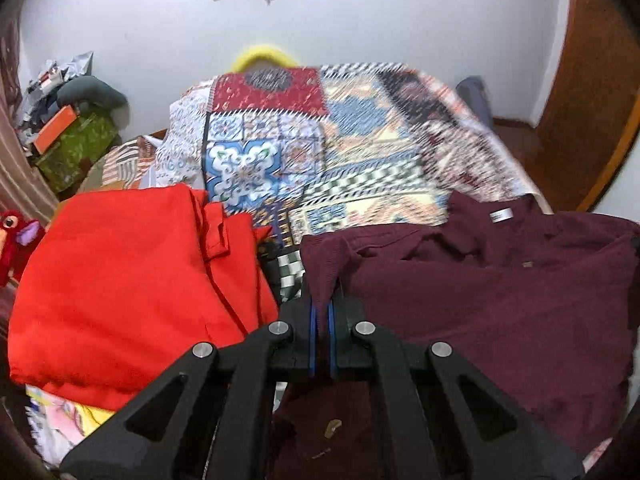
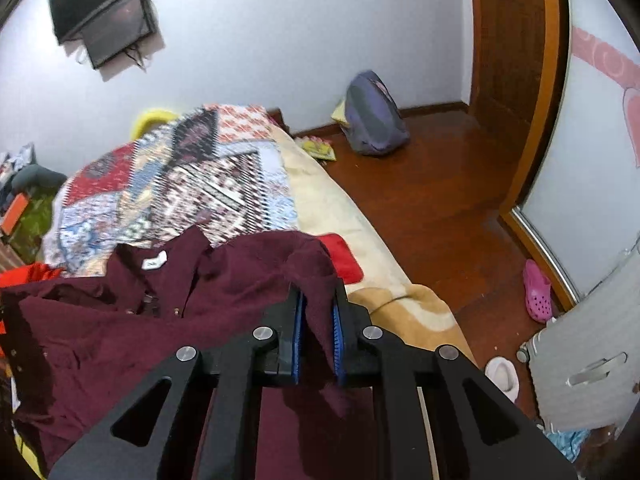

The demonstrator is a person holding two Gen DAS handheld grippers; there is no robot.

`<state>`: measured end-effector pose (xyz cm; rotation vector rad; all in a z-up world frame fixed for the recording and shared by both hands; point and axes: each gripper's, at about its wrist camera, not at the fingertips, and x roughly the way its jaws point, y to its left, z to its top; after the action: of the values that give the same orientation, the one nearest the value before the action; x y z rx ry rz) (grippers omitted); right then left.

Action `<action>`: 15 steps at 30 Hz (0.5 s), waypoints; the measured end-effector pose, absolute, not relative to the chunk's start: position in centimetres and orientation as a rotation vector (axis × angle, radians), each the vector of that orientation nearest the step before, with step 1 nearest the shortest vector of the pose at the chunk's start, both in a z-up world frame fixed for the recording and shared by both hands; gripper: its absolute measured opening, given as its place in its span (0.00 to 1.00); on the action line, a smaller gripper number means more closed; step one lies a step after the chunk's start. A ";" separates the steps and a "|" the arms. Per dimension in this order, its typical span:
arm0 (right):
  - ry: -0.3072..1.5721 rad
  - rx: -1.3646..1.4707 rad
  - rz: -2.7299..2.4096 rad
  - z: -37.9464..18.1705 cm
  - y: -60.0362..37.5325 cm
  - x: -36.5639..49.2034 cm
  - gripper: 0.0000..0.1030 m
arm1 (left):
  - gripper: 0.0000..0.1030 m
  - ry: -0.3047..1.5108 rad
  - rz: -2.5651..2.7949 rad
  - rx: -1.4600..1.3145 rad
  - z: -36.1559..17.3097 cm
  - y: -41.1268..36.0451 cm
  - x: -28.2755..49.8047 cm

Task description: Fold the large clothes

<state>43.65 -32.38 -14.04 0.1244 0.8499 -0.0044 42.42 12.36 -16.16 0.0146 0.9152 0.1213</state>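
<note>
While the maroon shirt (image 1: 500,300) lies rumpled on the bed (image 2: 256,184), collar and white label toward the far wall, your left gripper (image 1: 323,312) pinches one fabric edge and your right gripper (image 2: 318,320) clamps another, beside the red garment (image 1: 120,280).

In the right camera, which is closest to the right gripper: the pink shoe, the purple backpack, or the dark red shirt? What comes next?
1. Dark red shirt, held in the right gripper.
2. Pink shoe, on the floor to the right.
3. Purple backpack, far back by the wall.
</note>
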 end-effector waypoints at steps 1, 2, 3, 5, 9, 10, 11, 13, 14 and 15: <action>0.867 0.119 -0.021 -14.8 -32.6 44.3 0.10 | 0.05 0.928 0.133 0.025 -16.9 12.4 43.1; 0.879 0.115 -0.034 -15.3 -32.9 44.7 0.10 | 0.05 0.946 0.145 0.033 -17.8 12.6 43.7; 0.895 0.114 -0.049 -16.0 -33.2 45.2 0.11 | 0.05 0.967 0.157 0.036 -18.7 12.7 44.3; 0.927 0.110 -0.067 -17.2 -33.8 45.7 0.11 | 0.08 1.005 0.171 0.032 -20.2 13.3 44.8; 0.956 0.069 -0.107 -18.3 -34.5 45.5 0.19 | 0.12 1.042 0.204 0.035 -22.0 14.2 44.4; 0.968 0.045 -0.116 -18.5 -34.4 45.3 0.24 | 0.12 1.043 0.205 0.033 -22.1 14.2 44.2; 0.978 0.023 -0.122 -18.4 -34.3 45.2 0.30 | 0.13 1.047 0.197 0.036 -22.1 14.2 43.8; 0.991 -0.030 -0.121 -18.2 -33.8 44.6 0.39 | 0.17 1.050 0.187 0.057 -21.8 13.8 42.7; 0.989 -0.052 -0.111 -17.9 -33.4 44.1 0.43 | 0.22 1.047 0.179 0.068 -21.5 13.5 42.1; 0.988 -0.065 -0.100 -17.7 -33.1 43.8 0.45 | 0.25 1.040 0.166 0.076 -21.1 13.2 41.6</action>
<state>43.85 -33.08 -17.74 -0.0647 0.9876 -0.1004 41.63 13.19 -21.10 0.0763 1.0399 0.1664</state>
